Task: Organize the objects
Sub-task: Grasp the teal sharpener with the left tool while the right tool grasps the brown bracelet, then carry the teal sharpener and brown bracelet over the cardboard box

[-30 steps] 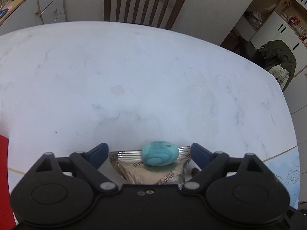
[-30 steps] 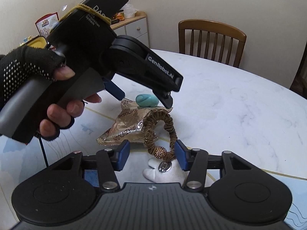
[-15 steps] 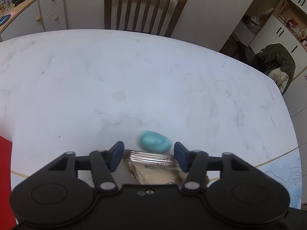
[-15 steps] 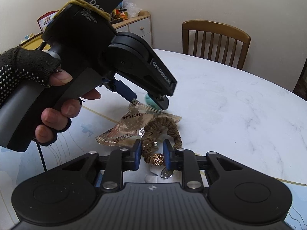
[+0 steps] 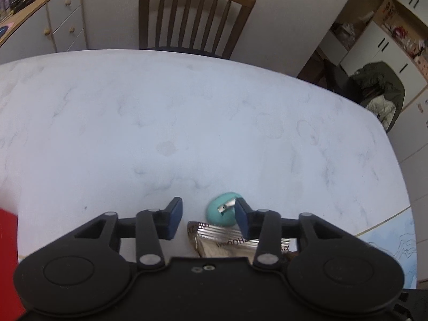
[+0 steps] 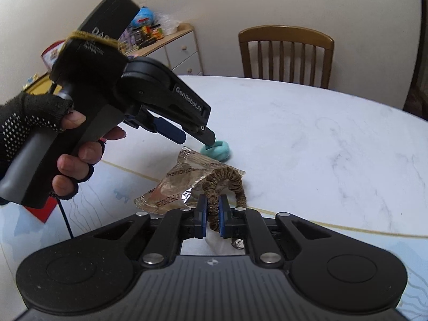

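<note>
A teal egg-shaped sharpener lies on the white marble table, just beyond a silver snack packet. My left gripper hovers over the packet's far end with its jaws closing. Nothing is pinched between them, and its right fingertip rests against the sharpener. In the right wrist view the left gripper is held by a gloved hand. My right gripper is shut on a brown scrunchie, which arches over the packet.
A white object lies under the right gripper. A wooden chair stands at the table's far side, with cabinets to the left. A red item sits at the left edge and a blue-lined mat covers the near table.
The left jaws have narrowed a lot and the teal sharpener has slid off the packet onto the table. The right jaws have closed onto the scrunchie.
</note>
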### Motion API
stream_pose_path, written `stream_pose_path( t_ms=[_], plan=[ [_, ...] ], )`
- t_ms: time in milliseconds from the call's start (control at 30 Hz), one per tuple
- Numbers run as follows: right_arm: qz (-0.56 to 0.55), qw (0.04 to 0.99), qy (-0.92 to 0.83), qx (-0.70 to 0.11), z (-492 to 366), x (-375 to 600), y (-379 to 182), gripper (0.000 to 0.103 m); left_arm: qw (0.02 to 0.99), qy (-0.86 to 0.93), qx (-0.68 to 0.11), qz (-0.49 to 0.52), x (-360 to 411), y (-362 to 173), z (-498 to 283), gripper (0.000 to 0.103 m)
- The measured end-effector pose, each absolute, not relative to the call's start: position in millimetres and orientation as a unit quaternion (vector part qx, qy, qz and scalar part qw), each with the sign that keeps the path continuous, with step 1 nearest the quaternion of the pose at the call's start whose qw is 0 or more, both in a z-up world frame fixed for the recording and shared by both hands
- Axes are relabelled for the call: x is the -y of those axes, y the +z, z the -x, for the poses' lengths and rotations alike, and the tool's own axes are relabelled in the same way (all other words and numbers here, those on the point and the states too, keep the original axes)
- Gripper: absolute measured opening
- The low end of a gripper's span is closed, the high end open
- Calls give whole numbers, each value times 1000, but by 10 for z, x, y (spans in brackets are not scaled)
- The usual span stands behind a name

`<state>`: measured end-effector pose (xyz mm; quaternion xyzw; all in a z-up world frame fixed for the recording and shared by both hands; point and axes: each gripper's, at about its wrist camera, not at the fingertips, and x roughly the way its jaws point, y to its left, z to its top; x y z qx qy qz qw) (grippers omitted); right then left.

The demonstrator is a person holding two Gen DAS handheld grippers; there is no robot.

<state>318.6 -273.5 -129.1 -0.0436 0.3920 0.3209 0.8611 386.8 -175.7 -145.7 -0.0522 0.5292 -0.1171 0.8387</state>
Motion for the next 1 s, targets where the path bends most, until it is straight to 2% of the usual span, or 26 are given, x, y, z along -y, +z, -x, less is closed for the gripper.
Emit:
stream_pose_path(
  t_ms=[67,100,267,500,567,667,1000],
  plan=[
    [28,862,315,-396,-3210,2795,-1289,8,843,-112,-525,36,1819,-1475,-3897,75],
    [19,862,313,-398,-3194,2832,-1282,8,845,-111,-523,29,1851,-1483,-3905,77],
    [-13,859,307,-409,-3268,2946,-1261,8,839,-126,-530,13,1987,-1547,-3927,76],
    [-25,860,304,-409,-3354,2986,-1253,8,840,-128,-528,-4,2046,-1678,-3909,64],
    [-28,860,302,-410,-3392,2996,-1254,8,842,-131,-523,-11,2063,-1679,-3876,49],
    [-38,859,300,-412,-3409,3020,-1250,8,844,-140,-518,-12,2080,-1657,-3826,36],
    [-64,862,291,-409,-3400,3103,-1172,8,850,-130,-511,6,1979,-1461,-3801,36]
  ],
)
